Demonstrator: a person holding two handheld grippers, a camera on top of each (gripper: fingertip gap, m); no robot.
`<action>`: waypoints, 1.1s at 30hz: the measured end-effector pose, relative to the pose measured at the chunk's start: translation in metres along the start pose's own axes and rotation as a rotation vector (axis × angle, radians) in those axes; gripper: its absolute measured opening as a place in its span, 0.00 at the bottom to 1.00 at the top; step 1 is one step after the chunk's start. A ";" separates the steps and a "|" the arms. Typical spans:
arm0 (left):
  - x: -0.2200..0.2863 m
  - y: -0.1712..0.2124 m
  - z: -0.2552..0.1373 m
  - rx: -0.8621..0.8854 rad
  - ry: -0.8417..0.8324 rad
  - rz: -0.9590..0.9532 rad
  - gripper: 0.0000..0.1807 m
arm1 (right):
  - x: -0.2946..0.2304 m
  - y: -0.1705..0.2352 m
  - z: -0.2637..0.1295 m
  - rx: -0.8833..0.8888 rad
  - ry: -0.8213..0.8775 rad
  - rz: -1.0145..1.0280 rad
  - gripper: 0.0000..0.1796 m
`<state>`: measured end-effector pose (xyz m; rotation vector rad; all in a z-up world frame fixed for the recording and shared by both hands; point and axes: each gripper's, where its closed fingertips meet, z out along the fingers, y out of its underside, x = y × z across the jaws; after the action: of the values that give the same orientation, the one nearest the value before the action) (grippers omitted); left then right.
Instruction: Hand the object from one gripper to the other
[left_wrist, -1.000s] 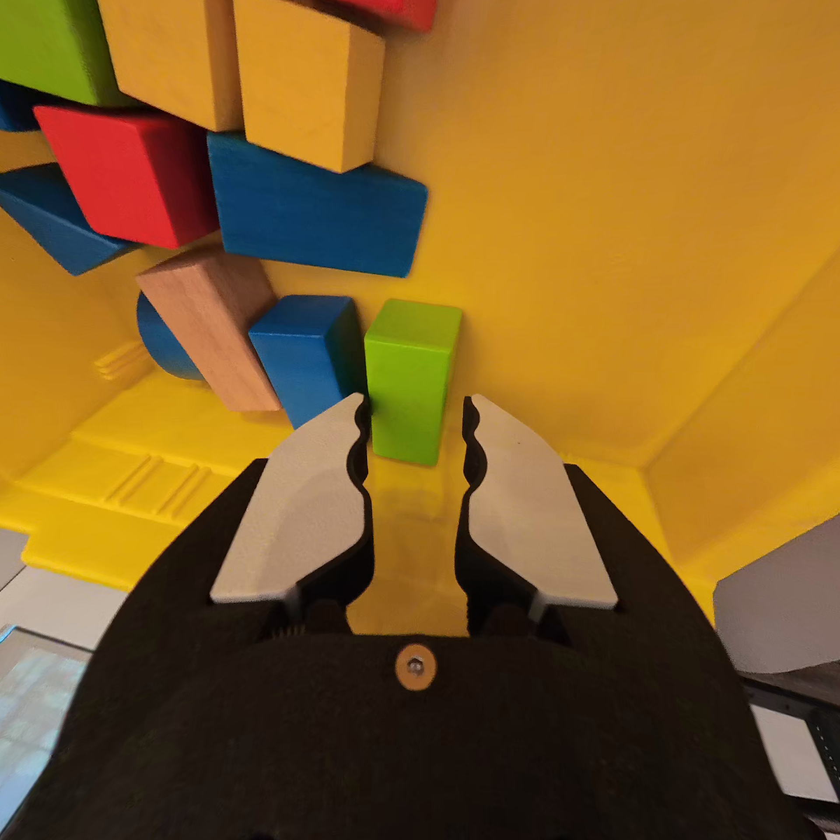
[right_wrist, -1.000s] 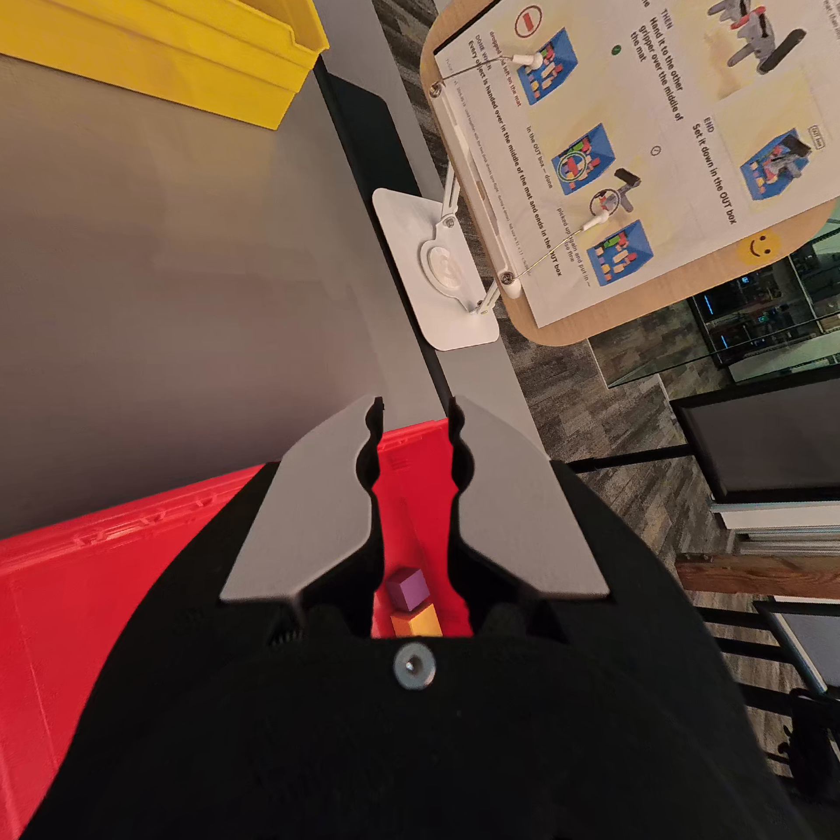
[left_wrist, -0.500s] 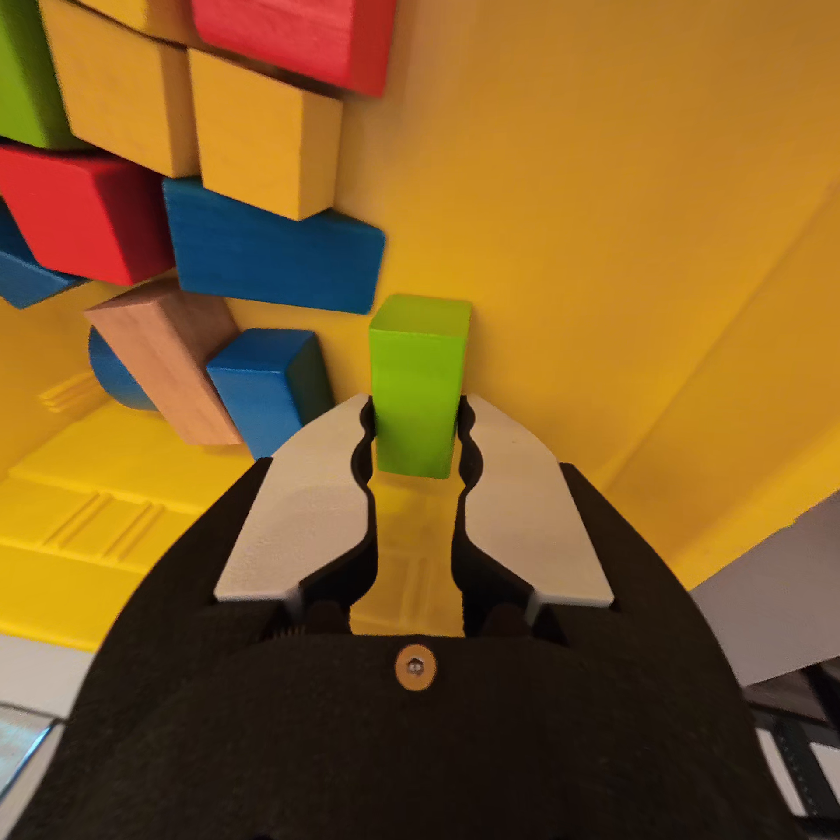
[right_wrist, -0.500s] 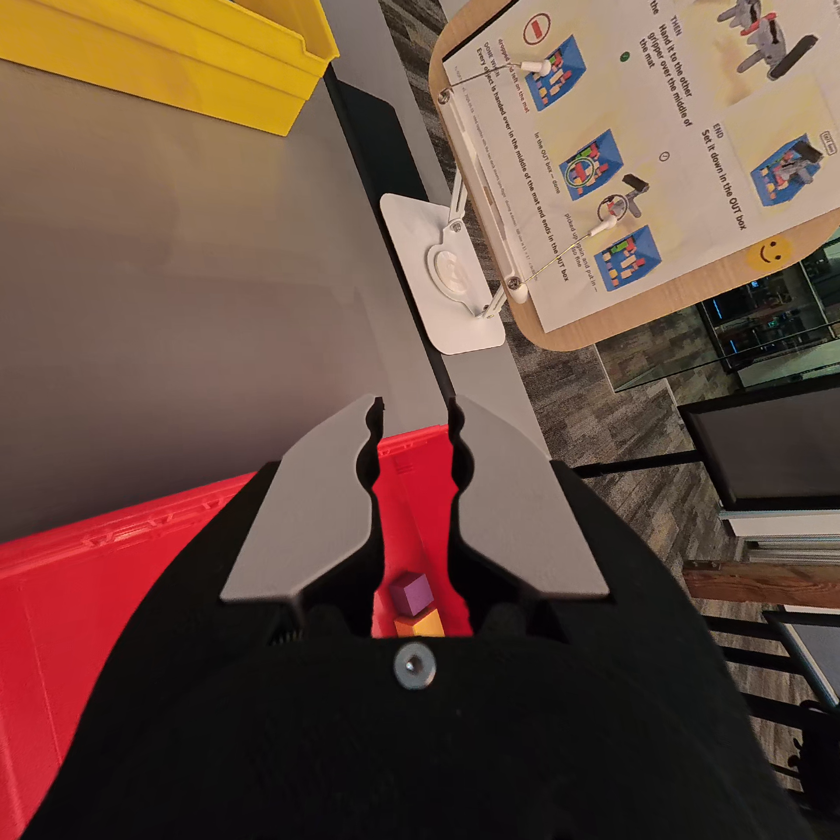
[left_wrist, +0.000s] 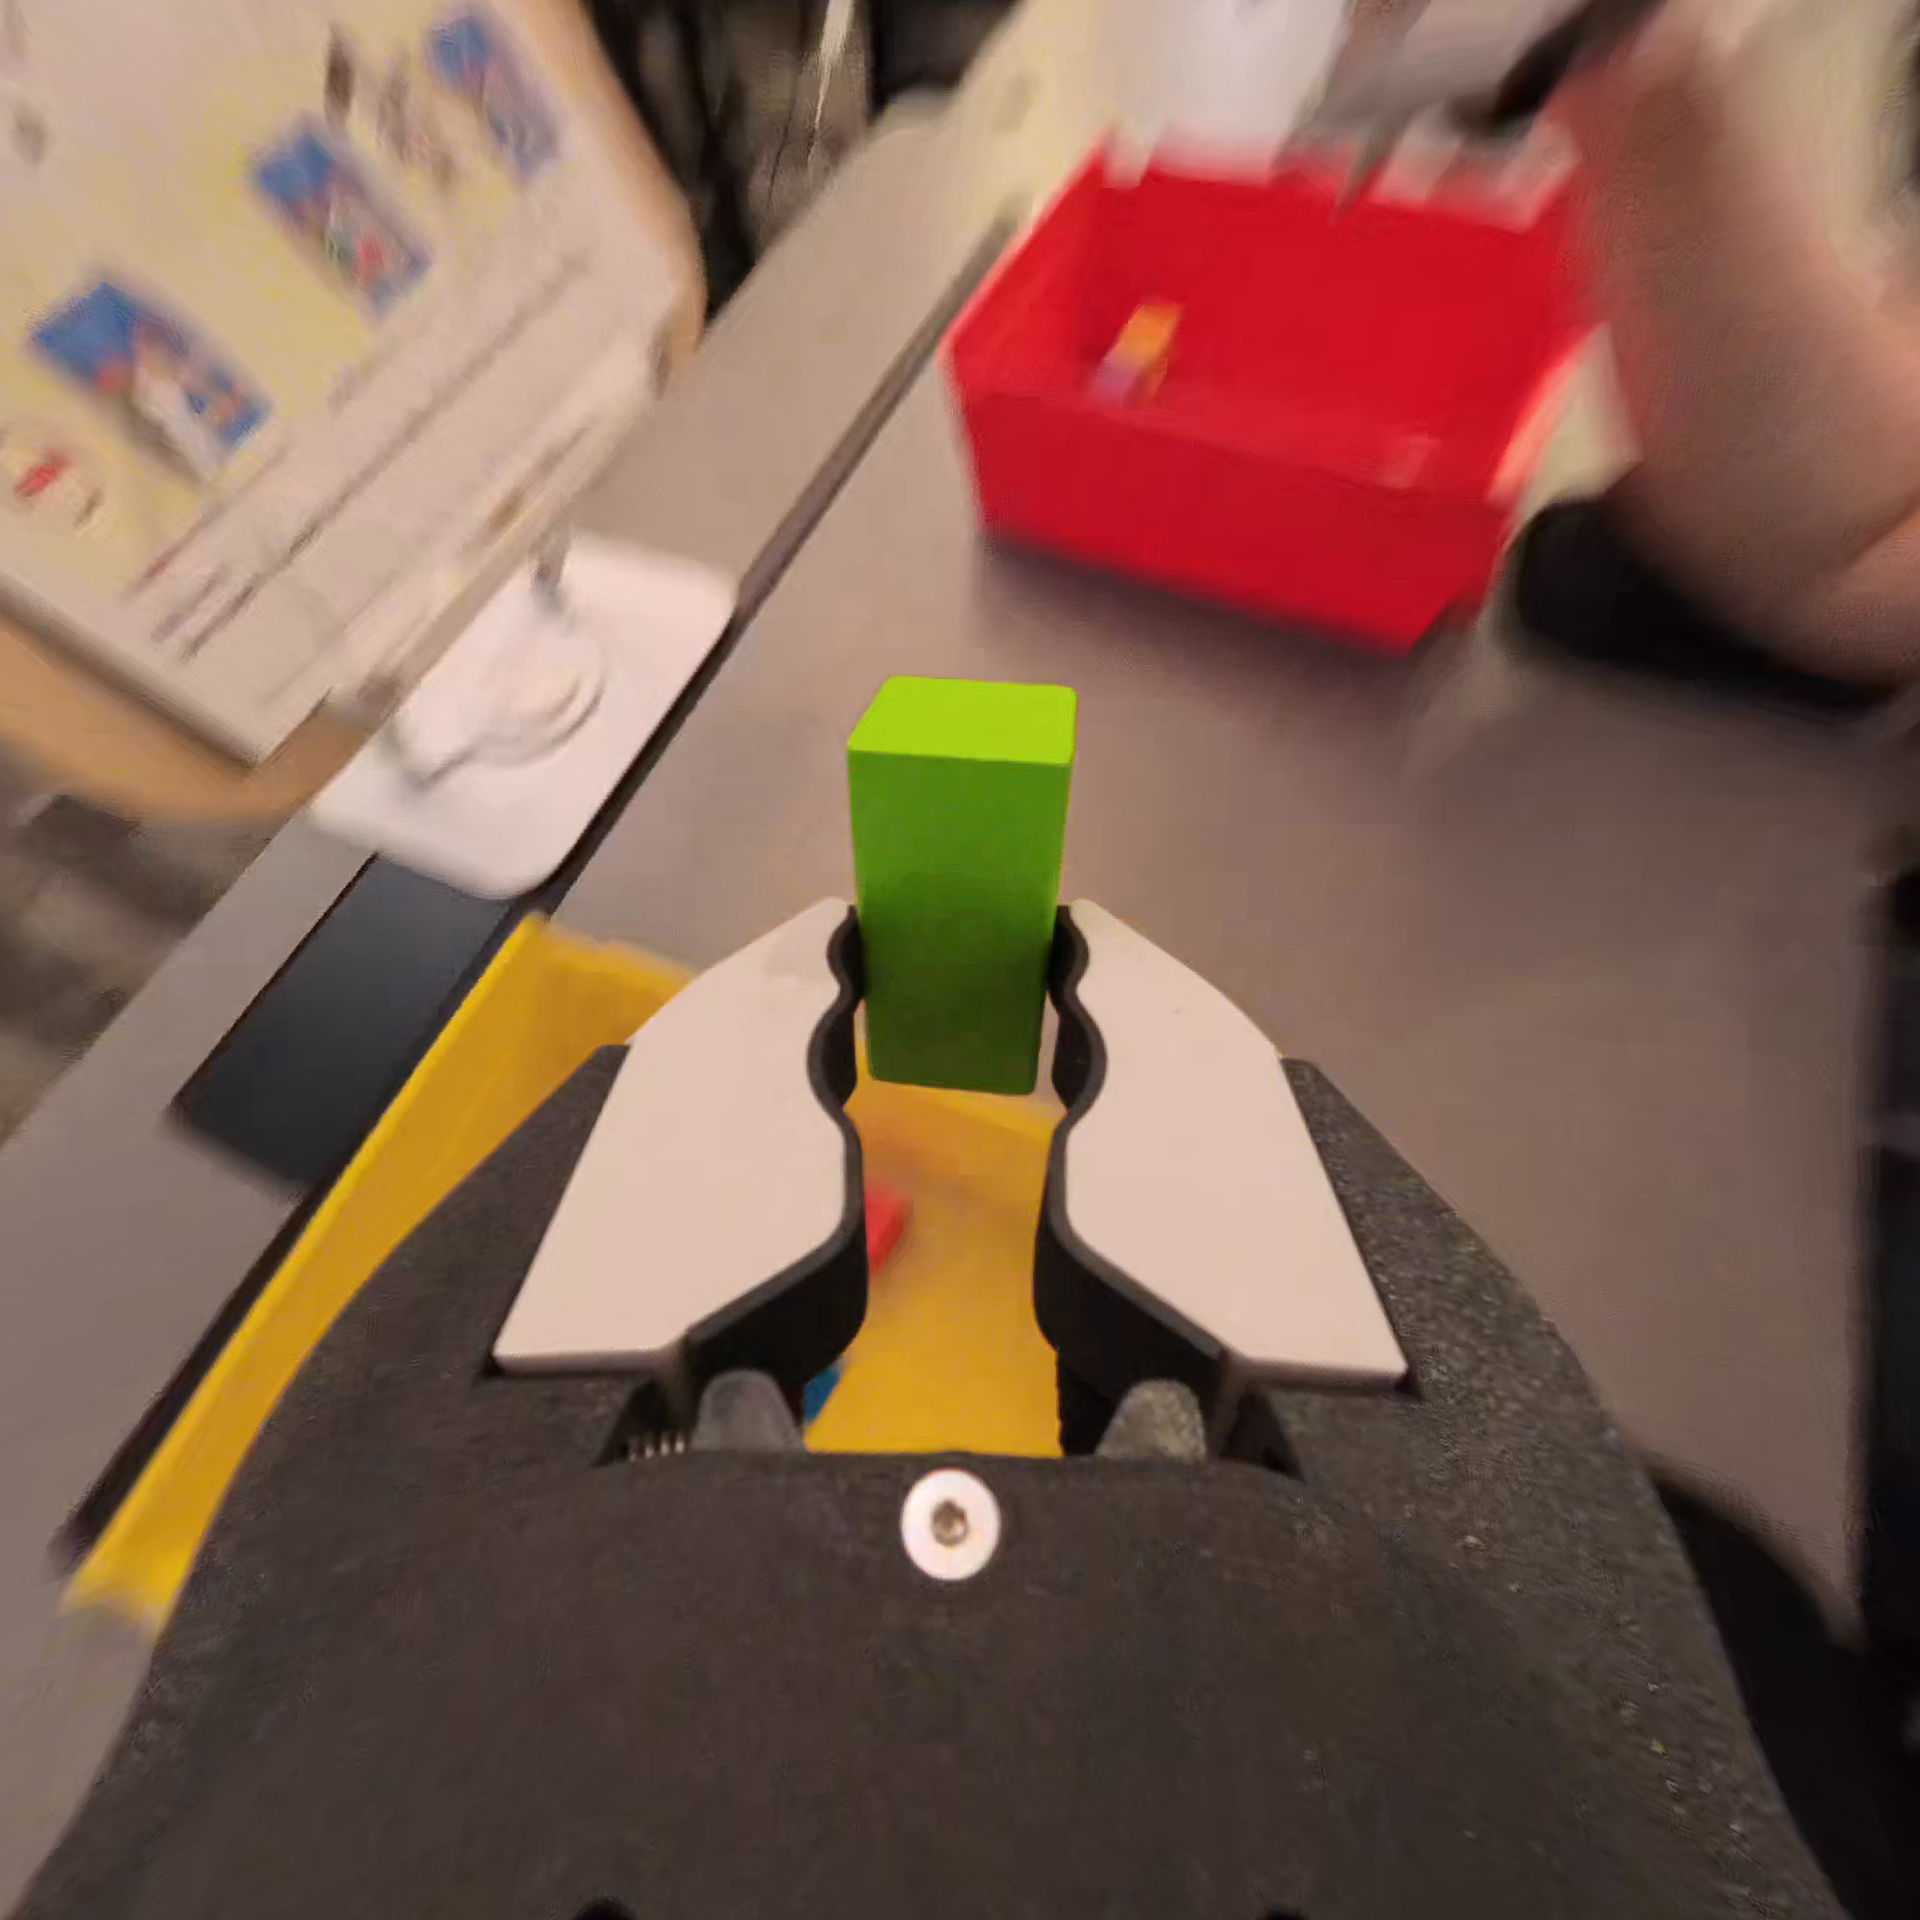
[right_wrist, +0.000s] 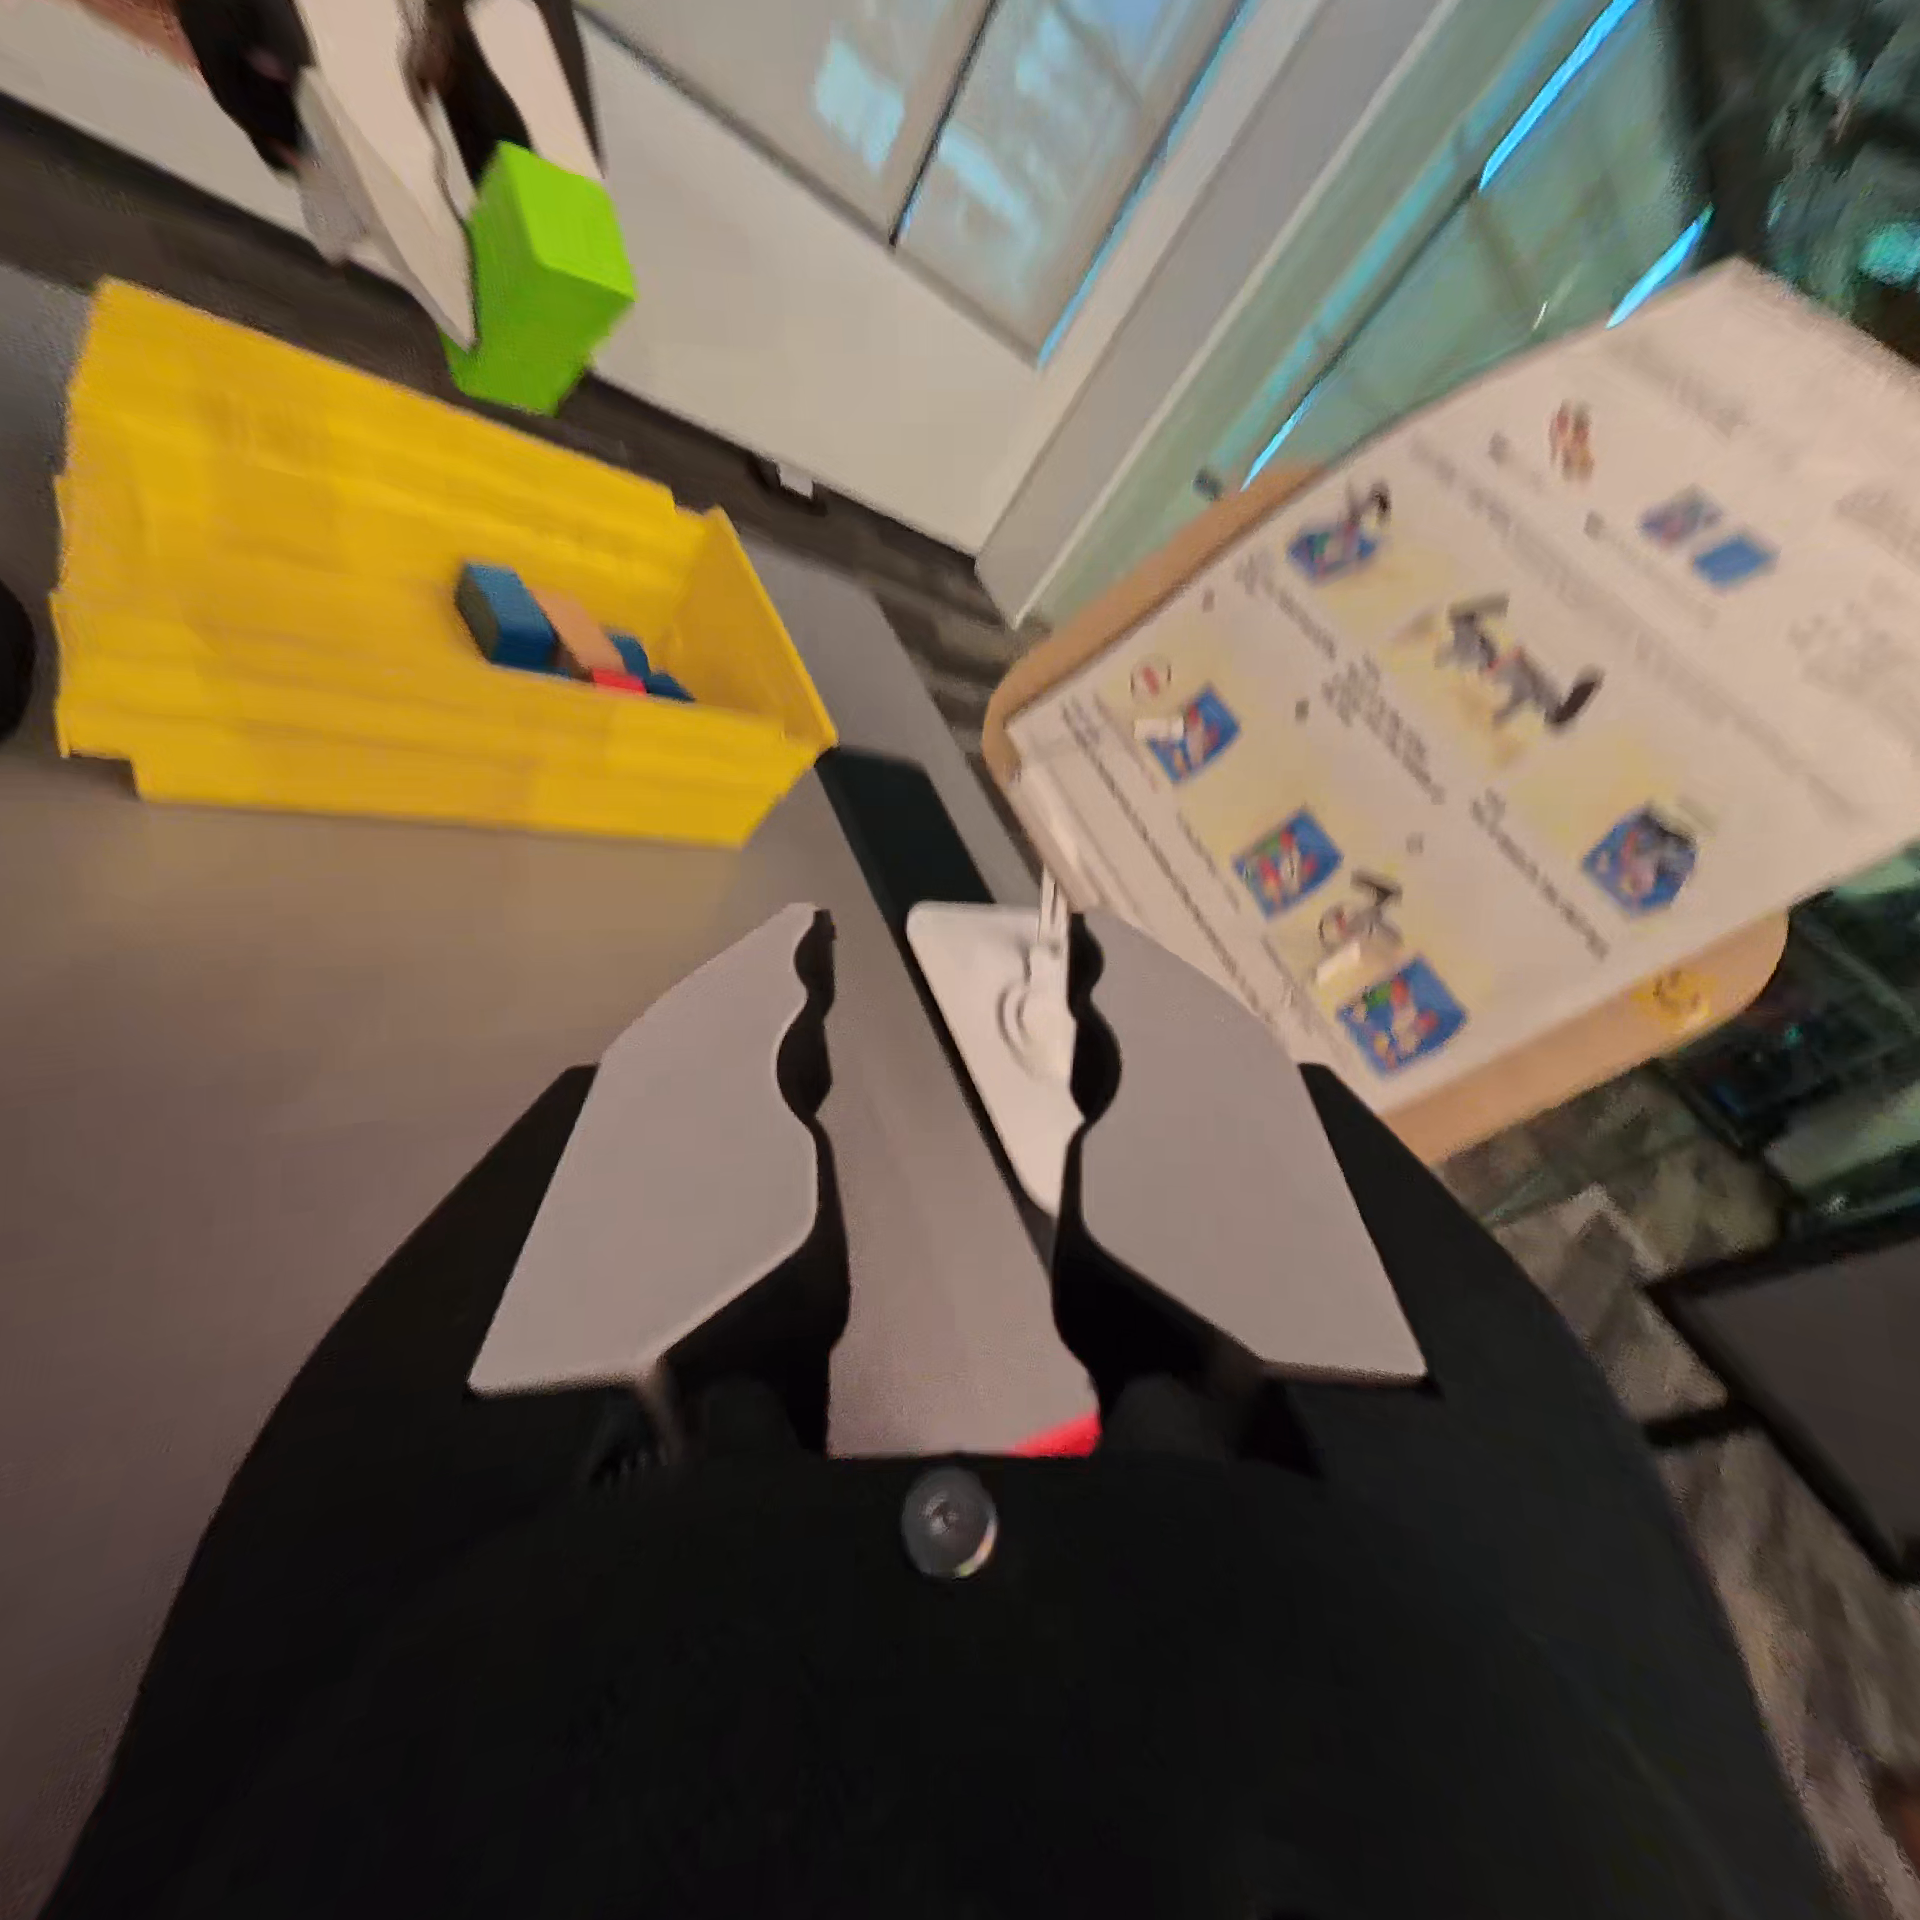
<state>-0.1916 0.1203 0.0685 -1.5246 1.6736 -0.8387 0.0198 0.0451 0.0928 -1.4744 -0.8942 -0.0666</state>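
My left gripper (left_wrist: 958, 925) is shut on a green rectangular wooden block (left_wrist: 961, 873), held upright above the near edge of the yellow bin (left_wrist: 468, 1101). The block's top half sticks out past the fingertips. In the right wrist view the same green block (right_wrist: 545, 281) hangs in the left gripper (right_wrist: 416, 229) above the yellow bin (right_wrist: 343, 644). My right gripper (right_wrist: 951, 945) is open and empty over the grey table, well apart from the block. The right gripper shows only as a blur at the top right of the left wrist view.
A red bin (left_wrist: 1247, 416) with a small coloured block (left_wrist: 1138, 348) stands across the grey table (left_wrist: 1351, 883). The yellow bin holds several blue, red and plain wood blocks (right_wrist: 566, 634). An instruction board on a white stand (right_wrist: 1455, 790) is at the table's edge.
My left gripper has closed on the green block and lifted it out of the yellow bin. My right gripper has risen from the red bin and swung toward the yellow bin.
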 end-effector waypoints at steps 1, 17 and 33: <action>0.014 -0.022 0.006 0.085 0.058 -0.042 0.19 | -0.005 -0.013 0.003 0.043 0.015 -0.035 0.27; 0.118 -0.108 0.081 0.264 0.624 -0.336 0.19 | -0.071 -0.083 0.010 0.232 0.078 -0.445 0.39; 0.103 -0.102 0.085 0.313 0.621 -0.324 0.23 | -0.067 -0.062 0.019 0.072 0.016 -0.361 0.39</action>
<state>-0.0708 0.0078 0.1004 -1.4103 1.6059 -1.8014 -0.0693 0.0205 0.1037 -1.2311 -1.1296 -0.3092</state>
